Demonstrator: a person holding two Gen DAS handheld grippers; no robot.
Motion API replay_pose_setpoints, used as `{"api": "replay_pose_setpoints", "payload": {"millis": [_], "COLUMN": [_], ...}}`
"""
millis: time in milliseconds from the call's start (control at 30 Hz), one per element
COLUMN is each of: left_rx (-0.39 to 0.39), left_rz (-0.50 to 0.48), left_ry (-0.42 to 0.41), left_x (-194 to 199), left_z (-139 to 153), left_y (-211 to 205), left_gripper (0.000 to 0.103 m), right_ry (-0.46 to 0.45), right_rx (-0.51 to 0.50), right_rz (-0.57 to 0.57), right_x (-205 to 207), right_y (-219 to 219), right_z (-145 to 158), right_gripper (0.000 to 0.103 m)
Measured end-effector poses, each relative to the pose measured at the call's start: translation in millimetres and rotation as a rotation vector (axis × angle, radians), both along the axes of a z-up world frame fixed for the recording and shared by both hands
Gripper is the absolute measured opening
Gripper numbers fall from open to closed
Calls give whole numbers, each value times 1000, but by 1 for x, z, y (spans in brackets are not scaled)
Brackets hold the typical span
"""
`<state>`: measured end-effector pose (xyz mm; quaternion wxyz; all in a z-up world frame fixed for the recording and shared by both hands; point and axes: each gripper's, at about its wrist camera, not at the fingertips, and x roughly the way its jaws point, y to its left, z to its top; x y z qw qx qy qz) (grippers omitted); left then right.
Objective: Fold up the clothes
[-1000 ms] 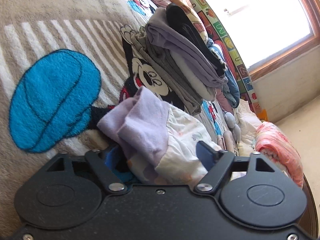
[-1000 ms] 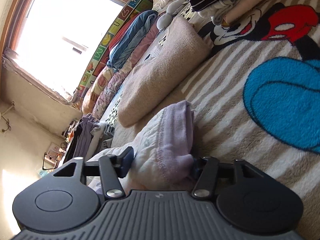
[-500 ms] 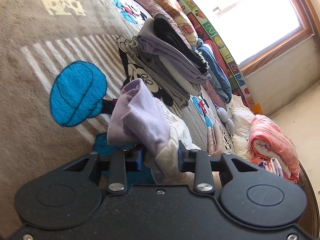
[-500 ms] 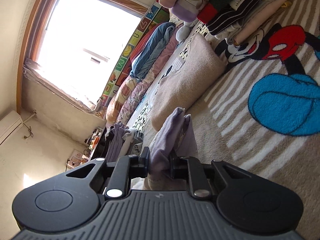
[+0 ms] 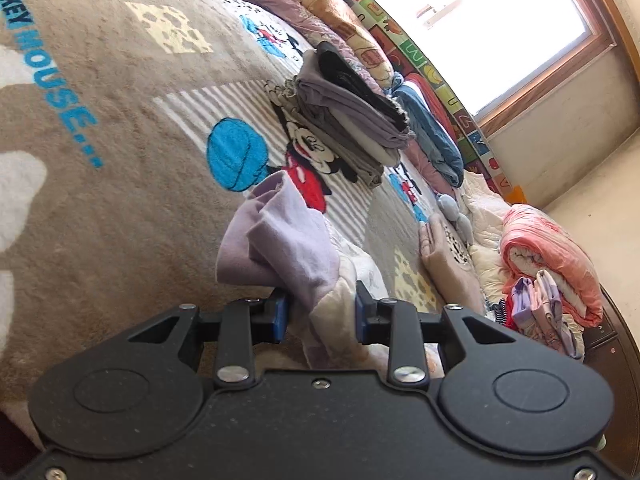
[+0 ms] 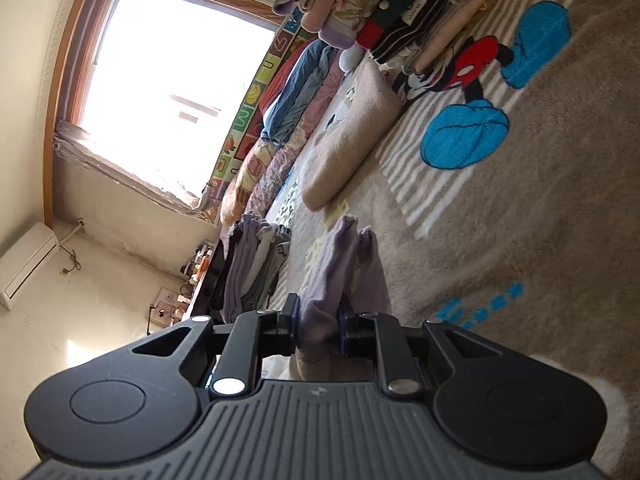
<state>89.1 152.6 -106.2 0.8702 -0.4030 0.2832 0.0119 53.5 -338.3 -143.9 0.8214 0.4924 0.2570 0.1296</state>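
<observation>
Fingers [image 5: 280, 314] on both grippers are clamped onto the lilac garment [image 5: 280, 240], held bunched above the Mickey blanket [image 5: 100, 208], so it's not folded, though the grey stack [image 5: 352, 128] beyond looks done, I think.

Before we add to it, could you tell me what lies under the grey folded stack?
The grey folded stack rests on the Mickey Mouse blanket, covering part of the printed Mickey figure. Anything beneath it is hidden.

open blanket [image 5: 100, 200] at left, folded stack [image 5: 352, 120] ahead, rolled bedding [image 5: 552, 256] blocking right
</observation>
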Motion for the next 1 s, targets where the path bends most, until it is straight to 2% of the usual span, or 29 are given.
{"api": "replay_pose_setpoints", "payload": {"millis": [33, 67, 100, 133, 167, 200, 233, 367, 500, 633, 700, 767, 900, 967, 1000], "left_rx": [25, 54, 90, 97, 101, 104, 131, 201, 342, 525, 629, 723, 846, 894, 917], "left_rz": [19, 39, 66, 73, 77, 81, 99, 88, -8, -141, -203, -257, -300, -318, -331], "left_ry": [27, 56, 83, 80, 74, 68, 56, -12, -65, -86, -85, -80, -63, -66, -71], "left_x": [-3, -5, -8, -12, -16, -20, -25, -38, -45, -52, -54, -54, -51, -49, -48], "left_z": [-3, -6, -7, -7, -7, -8, -4, 13, 30, 34, 32, 27, 15, 10, 8], "left_y": [-1, -2, -3, -3, -2, -2, -1, -5, -21, -43, -55, -64, -72, -74, -75], "left_gripper": [32, 38, 39, 40, 45, 49, 54, 57, 61, 67, 67, 67, 67, 67, 67], "right_ry": [25, 44, 54, 65, 65, 55, 46, -25, -115, -187, -222, -246, -265, -277, -283], "right_rx": [-22, -31, -27, -23, -28, -41, -53, -164, -364, -542, -652, -805, -1092, -1179, -1214], "right_rz": [-11, -26, -41, -56, -63, -64, -65, -26, 40, 108, 150, 216, 348, 391, 409], "right_x": [-2, -4, -6, -9, -11, -13, -16, -22, -30, -40, -45, -48, -55, -56, -56], "right_y": [-1, -4, -7, -9, -11, -12, -12, -3, 13, 24, 34, 50, 82, 92, 97], "right_z": [-4, -7, -9, -12, -12, -10, -8, 7, 24, 45, 58, 70, 75, 70, 67], "right_gripper": [26, 33, 47, 55, 65, 67, 67, 67, 67, 67, 67, 68, 70, 68, 64]}}
